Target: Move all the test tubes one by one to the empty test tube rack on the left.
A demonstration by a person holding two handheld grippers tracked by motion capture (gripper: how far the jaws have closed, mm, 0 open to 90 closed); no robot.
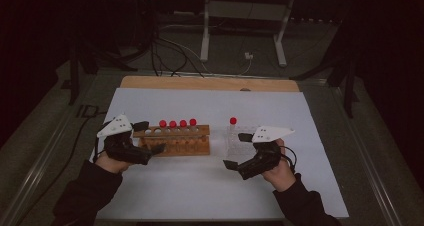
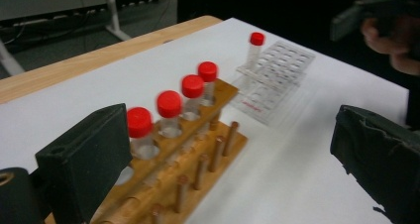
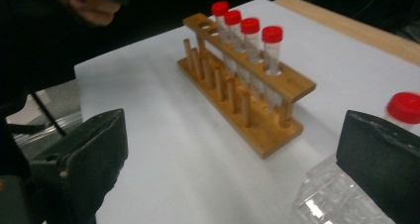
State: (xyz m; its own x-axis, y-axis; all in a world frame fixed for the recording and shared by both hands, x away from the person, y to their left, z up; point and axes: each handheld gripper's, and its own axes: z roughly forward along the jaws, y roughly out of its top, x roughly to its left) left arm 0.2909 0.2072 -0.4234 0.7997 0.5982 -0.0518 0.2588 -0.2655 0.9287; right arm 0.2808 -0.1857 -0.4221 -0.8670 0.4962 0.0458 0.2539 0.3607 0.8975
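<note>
A wooden rack (image 1: 175, 142) (image 2: 198, 159) (image 3: 257, 120) stands left of centre on the white sheet and holds several clear tubes with red caps (image 1: 178, 123) (image 2: 169, 104) (image 3: 250, 26). To its right, a clear plastic rack (image 1: 235, 145) (image 2: 277, 75) (image 3: 337, 199) carries one red-capped tube (image 1: 233, 121) (image 2: 256, 40) (image 3: 406, 107). My left gripper (image 1: 150, 137) (image 2: 225, 144) is open at the wooden rack's left end, its pads touching nothing. My right gripper (image 1: 237, 150) (image 3: 233, 149) is open in front of the clear rack, holding nothing.
The white sheet (image 1: 200, 186) covers a wooden table whose bare far edge (image 1: 210, 83) shows behind it. Beyond the table, the dark floor holds cables (image 1: 170, 61) and the legs of a white frame (image 1: 280, 36). There is free sheet in front of both racks.
</note>
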